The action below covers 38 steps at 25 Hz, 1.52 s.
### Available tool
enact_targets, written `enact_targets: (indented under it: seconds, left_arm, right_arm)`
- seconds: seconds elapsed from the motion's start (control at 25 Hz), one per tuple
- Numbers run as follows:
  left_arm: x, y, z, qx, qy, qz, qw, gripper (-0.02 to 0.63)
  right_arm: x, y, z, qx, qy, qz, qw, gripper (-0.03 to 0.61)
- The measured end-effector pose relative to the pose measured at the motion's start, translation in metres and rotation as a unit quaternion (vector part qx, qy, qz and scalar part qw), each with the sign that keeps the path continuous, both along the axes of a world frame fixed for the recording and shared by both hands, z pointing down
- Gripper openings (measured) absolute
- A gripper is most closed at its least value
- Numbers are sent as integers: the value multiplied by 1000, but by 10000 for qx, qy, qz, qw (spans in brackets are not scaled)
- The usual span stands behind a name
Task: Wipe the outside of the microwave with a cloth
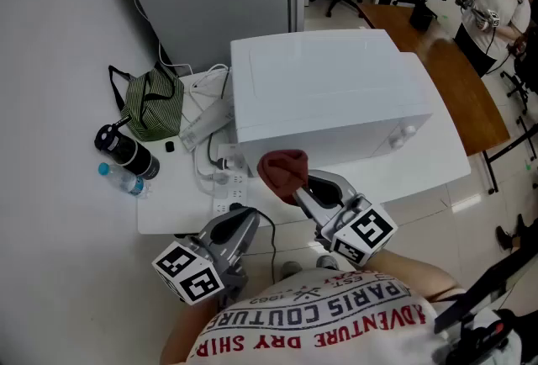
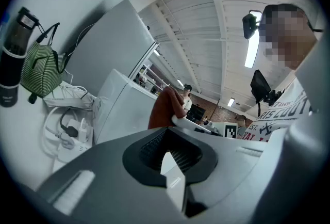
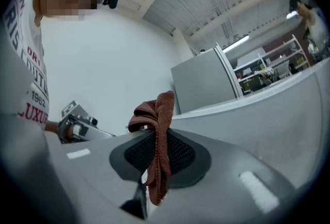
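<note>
One rust-red cloth (image 1: pixel 282 171) is clamped in the right gripper (image 1: pixel 301 189) beside the white microwave (image 1: pixel 328 94); the left gripper (image 1: pixel 250 218) is closed, with nothing held.

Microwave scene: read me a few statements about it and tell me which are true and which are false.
1. The right gripper is shut on a reddish-brown cloth. True.
2. The cloth lies flat on top of the microwave. False: the right gripper holds it at the microwave's near lower corner.
3. In the head view, a green striped bag sits left of the microwave. True.
4. The left gripper holds the black bottle. False: nothing is between its jaws, and the bottle stands on the table beside the bag.
</note>
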State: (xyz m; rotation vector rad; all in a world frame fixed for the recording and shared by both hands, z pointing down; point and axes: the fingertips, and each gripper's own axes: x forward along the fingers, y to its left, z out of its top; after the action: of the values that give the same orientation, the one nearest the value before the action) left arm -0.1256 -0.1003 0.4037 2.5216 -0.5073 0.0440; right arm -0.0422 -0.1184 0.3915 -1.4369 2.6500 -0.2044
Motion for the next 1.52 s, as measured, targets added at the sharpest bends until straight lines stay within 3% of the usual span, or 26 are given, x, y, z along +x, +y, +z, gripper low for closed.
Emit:
enact_targets:
  seconds: [0.44,0.64,0.84,1.24,1.52]
  left_arm:
    - [-51,1,2,75,-230,-499,9985,5]
    - [-66,7,13,-82,-315,-715,9969,5]
    - [-63,3,13,-49,-347,-653,9973,5]
    - [-5,-4,9,20,-337,-149,9993,5]
    - [69,-2,8,34,-309,551,9980,5]
  right_arm:
    - [-43,-59,29,516,657,328,9960,43]
    - [-37,-75,38,507,790,650,9935,43]
    - [-32,-78,35,592,898,723,9916,43]
    - [36,-59,28,648,1003,1061,9872,44]
    - [131,-36,33,536,1245,1727,9756,44]
